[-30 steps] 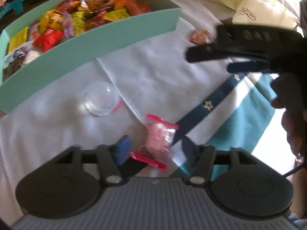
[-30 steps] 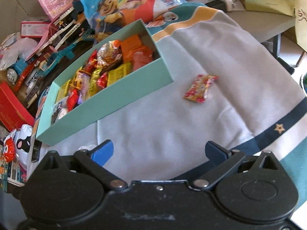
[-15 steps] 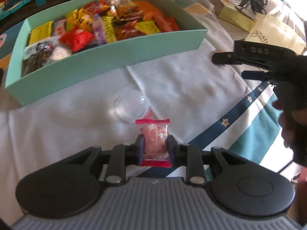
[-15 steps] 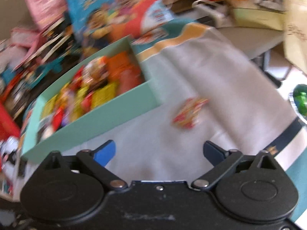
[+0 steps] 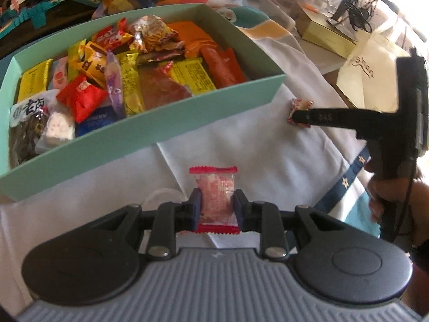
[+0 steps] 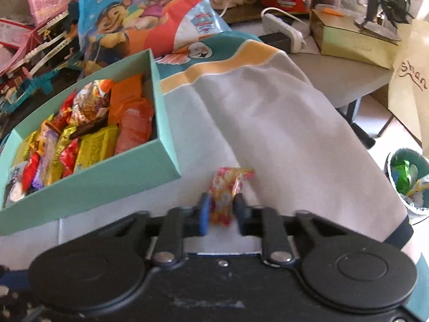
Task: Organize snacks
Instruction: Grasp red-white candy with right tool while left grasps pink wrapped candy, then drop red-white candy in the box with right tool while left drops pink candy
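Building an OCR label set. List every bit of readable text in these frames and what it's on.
"shan": handwritten on the cream paper bag, first letter cut off.
"老卤": on the dark snack packet in the teal box.
Embossed marking on the right gripper finger: not legible.
Cartoon snack bag lettering, other wrappers: too blurred.

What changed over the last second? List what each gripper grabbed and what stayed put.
The left gripper closed on the pink candy and lifted it off the cloth. The right gripper moved up to the red-and-yellow candy, and its jaws have just been closing around it. The green box of snacks stayed put.
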The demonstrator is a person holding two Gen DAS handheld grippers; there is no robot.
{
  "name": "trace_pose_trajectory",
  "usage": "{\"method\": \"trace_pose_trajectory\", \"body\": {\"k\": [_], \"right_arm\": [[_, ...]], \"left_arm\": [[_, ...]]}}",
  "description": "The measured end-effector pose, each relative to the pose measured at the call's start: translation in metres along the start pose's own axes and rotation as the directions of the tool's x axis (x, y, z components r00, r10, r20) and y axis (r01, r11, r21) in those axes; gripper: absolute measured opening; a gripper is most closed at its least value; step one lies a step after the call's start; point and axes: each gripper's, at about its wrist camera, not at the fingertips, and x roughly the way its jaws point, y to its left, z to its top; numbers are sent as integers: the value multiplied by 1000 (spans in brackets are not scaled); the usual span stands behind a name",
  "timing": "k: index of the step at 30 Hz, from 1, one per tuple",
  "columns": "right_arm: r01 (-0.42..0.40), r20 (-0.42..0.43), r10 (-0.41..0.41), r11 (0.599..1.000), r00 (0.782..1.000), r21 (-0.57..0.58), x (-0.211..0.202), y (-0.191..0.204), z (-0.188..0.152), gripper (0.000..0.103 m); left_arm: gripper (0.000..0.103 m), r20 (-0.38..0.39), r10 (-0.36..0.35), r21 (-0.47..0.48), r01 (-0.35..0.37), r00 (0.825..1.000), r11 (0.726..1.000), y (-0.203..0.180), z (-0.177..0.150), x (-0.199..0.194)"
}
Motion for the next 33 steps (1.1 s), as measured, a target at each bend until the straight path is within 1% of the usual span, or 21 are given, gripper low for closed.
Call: {"method": "trace_pose_trajectory", "body": {"k": [3,5,7,9,12,13,15,17,18,20,21,22,23,24,27,28,29,31,33], "right_arm": [[-38,-9,38,999,999,-18,-11,4,-1,9],[-82,-10,82,996,997,-35,-24,8,-1,8],[-118,9,119,991,993,-69,-41,13,0,7],[-155,25,158,984,987,-92,-52,19,5,7],[-193,45,198,975,979,-108,-55,31,23,5],[-201,53,208,973,977,-111,-55,35,30,5],[-219,74,229,967,971,-127,-53,45,44,1],[-226,86,240,963,967,-148,-52,54,54,0],[-231,82,246,960,966,-160,-51,56,57,0],[-259,24,269,945,963,-199,-48,54,56,1],[-244,12,252,948,968,-204,-46,50,51,5],[-219,-3,223,954,975,-207,-44,46,43,15],[-196,-24,195,963,981,-186,-39,38,34,29],[-184,-41,180,971,983,-153,-34,33,28,31],[-147,-86,140,986,986,-79,-20,23,9,31],[-137,-93,130,989,987,-63,-16,24,5,34],[-128,-94,123,990,988,-55,-12,25,3,39],[-91,-93,85,994,992,-64,-4,30,0,39],[-55,-66,49,994,997,-93,-4,36,-4,39]], "left_arm": [[25,16,-11,-32,11,1000,999,9,5,-9],[25,46,-15,-47,18,999,999,15,9,-22],[25,81,-12,-58,17,997,998,22,15,-35],[25,110,6,-66,2,994,998,29,25,-43],[25,136,55,-75,-45,989,996,39,45,-45],[25,143,68,-82,-57,987,995,43,51,-45],[25,157,86,-105,-70,984,992,53,65,-45],[25,167,100,-121,-81,981,989,60,75,-44],[25,173,109,-126,-88,979,988,63,79,-45],[25,182,103,-130,-80,978,988,67,81,-46],[25,183,97,-129,-74,978,989,69,80,-47],[25,183,96,-129,-72,978,989,69,78,-46],[25,179,94,-135,-70,979,988,71,76,-44],[25,174,89,-143,-65,981,988,72,74,-41],[25,163,77,-157,-51,984,986,72,66,-36],[25,160,75,-160,-49,984,986,72,63,-36],[25,157,74,-163,-48,985,985,73,61,-35],[25,153,77,-170,-50,985,984,75,57,-35],[25,151,83,-181,-55,985,982,78,55,-36]]}}
